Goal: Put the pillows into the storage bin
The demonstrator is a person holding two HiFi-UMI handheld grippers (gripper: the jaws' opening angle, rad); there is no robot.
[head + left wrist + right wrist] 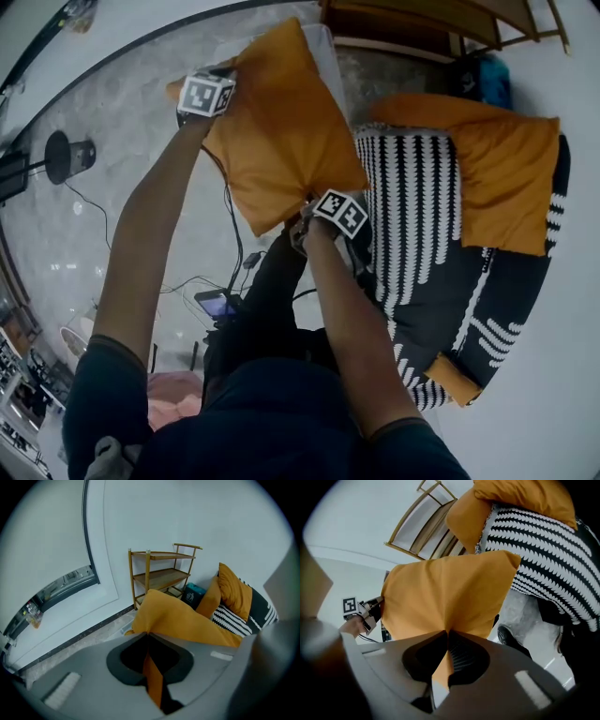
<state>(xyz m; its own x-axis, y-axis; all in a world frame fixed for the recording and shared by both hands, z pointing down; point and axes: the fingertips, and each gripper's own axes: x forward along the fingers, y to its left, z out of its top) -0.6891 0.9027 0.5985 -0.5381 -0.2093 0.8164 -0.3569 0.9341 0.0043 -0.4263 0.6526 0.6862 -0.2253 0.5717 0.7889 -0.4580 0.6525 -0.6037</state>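
Head view: I find the orange pillow [281,131] held in the air in front of the person, stretched between both tools. The left gripper [214,92] has it at the far upper corner, the right gripper [323,214] at the near lower corner. The pillow hangs just beside a seat with a black-and-white striped cover [422,216], on which a second orange pillow [506,178] lies. A pale container edge [323,47] shows past the held pillow's top; I cannot confirm that it is the bin.

Left gripper view: the left gripper [149,637] has its jaws pressed together on a fold of orange fabric, which runs down between them. The pillow [183,620] spreads out ahead of the jaws. Beyond it stand a wooden shelf [161,573], a dark bag [193,595] and the second pillow [234,592] on the striped cover [232,620].

Right gripper view: the right gripper [447,637] is likewise clamped on a pinch of the pillow's corner. The pillow [445,592] fills the middle of the frame, with the left gripper [370,611] at its far edge. The striped cover [543,550] lies just behind it, the shelf [426,527] further off.
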